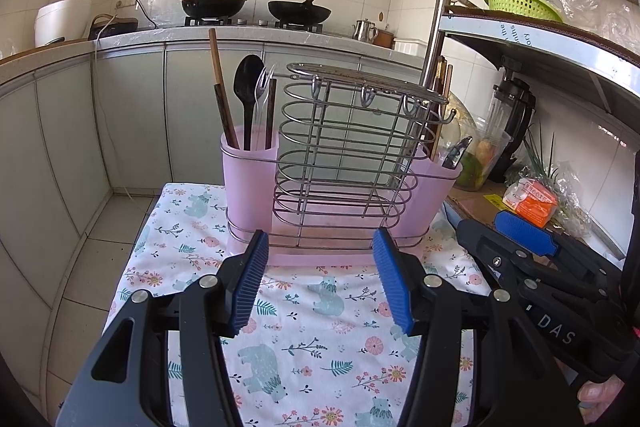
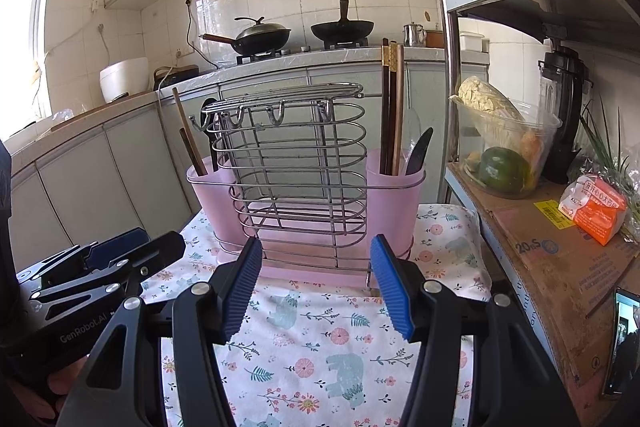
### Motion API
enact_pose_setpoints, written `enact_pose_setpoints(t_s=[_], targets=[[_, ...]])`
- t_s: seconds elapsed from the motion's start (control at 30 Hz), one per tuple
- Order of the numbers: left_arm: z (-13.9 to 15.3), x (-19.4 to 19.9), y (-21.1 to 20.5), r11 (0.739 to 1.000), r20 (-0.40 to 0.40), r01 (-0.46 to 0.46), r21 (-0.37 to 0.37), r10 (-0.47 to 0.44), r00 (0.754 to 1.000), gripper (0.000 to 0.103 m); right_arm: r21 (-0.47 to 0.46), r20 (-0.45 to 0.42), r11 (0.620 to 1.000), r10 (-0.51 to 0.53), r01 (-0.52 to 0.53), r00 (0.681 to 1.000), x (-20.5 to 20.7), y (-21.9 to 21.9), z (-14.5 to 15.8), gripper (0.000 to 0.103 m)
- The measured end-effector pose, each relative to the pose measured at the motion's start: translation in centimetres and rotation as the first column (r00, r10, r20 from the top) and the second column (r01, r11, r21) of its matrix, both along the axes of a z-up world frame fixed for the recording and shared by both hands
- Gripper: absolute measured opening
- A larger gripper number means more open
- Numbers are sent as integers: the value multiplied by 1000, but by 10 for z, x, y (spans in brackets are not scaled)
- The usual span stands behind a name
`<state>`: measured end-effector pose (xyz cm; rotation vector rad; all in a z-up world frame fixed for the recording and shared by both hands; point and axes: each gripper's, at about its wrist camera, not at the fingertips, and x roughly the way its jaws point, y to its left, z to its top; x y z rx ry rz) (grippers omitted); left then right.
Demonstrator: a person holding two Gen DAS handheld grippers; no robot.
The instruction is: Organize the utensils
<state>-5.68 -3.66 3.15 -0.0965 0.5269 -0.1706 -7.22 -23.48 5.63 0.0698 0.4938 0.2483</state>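
Observation:
A wire rack (image 1: pixel 352 155) (image 2: pixel 294 171) with two pink cups stands on a floral cloth. The left cup (image 1: pixel 249 183) (image 2: pixel 214 201) holds wooden chopsticks (image 1: pixel 222 95), a black spoon (image 1: pixel 247 87) and a clear fork (image 1: pixel 262 95). The right cup (image 1: pixel 434 187) (image 2: pixel 394 199) holds dark chopsticks (image 2: pixel 390 107) and a black knife (image 2: pixel 419 151). My left gripper (image 1: pixel 320 283) is open, just in front of the rack, nothing between its fingers. My right gripper (image 2: pixel 316 285) is open too, likewise empty. Each gripper shows at the other view's edge.
The floral cloth (image 1: pixel 320 347) covers a small table with a tiled floor drop on the left. A metal shelf on the right carries a clear tub of vegetables (image 2: pixel 504 151), a blender (image 2: pixel 564 107) and an orange packet (image 2: pixel 596 207). Counter with woks behind.

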Motion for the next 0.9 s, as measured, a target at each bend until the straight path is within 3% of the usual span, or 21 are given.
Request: enact_pose_setpoints(t_s=[0.9], targets=[[-5, 7, 2, 1000, -15, -1, 10, 2, 1000, 55, 2, -19, 1000, -16, 16, 1000, 6, -1, -6, 56]])
